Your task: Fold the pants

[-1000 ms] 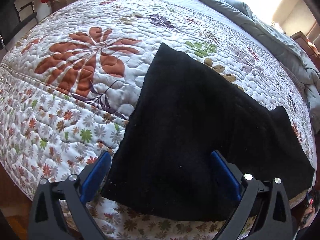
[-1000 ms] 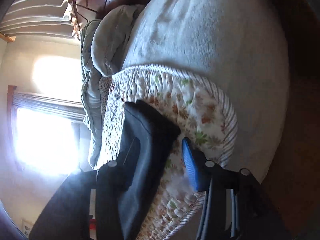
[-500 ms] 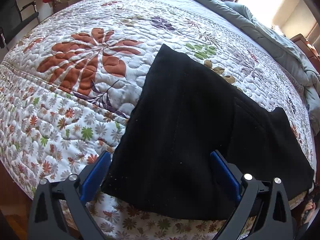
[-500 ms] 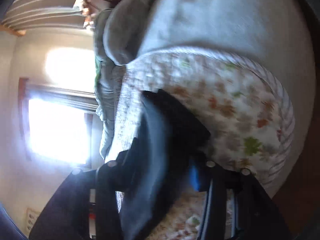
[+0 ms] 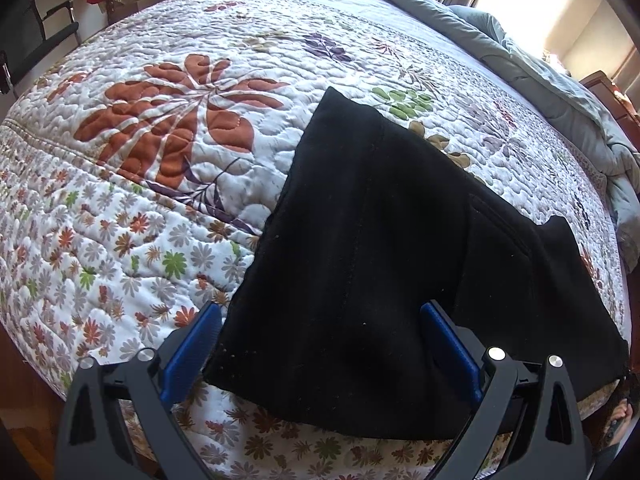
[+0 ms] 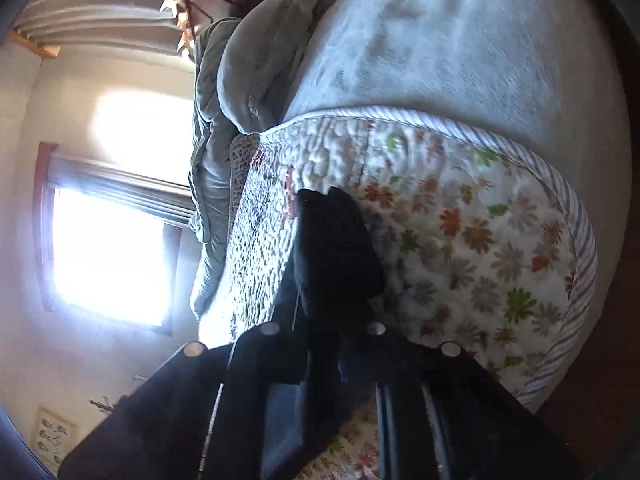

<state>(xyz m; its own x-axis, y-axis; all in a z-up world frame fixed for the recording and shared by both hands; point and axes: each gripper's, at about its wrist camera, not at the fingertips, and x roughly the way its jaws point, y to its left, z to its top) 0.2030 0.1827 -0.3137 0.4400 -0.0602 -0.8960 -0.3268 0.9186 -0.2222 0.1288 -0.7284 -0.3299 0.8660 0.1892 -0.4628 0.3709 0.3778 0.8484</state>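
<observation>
Black pants (image 5: 380, 240) lie folded flat on the flowered quilt (image 5: 160, 120), reaching the bed's near edge. My left gripper (image 5: 320, 308) hovers over their near hem, open, its blue pads (image 5: 192, 344) wide apart and off the cloth. In the right wrist view, rolled sideways, a corner of the pants (image 6: 336, 240) sticks out from between the fingers of my right gripper (image 6: 324, 320). Its jaws are closing and pinch the black cloth at the quilt's edge (image 6: 480, 240). The pads themselves are hidden by the cloth.
A grey duvet (image 5: 520, 60) is bunched along the far side of the bed, and shows as a grey blanket (image 6: 460, 40) in the right wrist view. A dark chair (image 5: 40, 40) stands at the far left. A bright window (image 6: 108, 248) glares beside the bed.
My right gripper has gone from open around the pants' corner to pinched on it, and shifted a little along the bed edge. The left gripper and the pants under it have not moved.
</observation>
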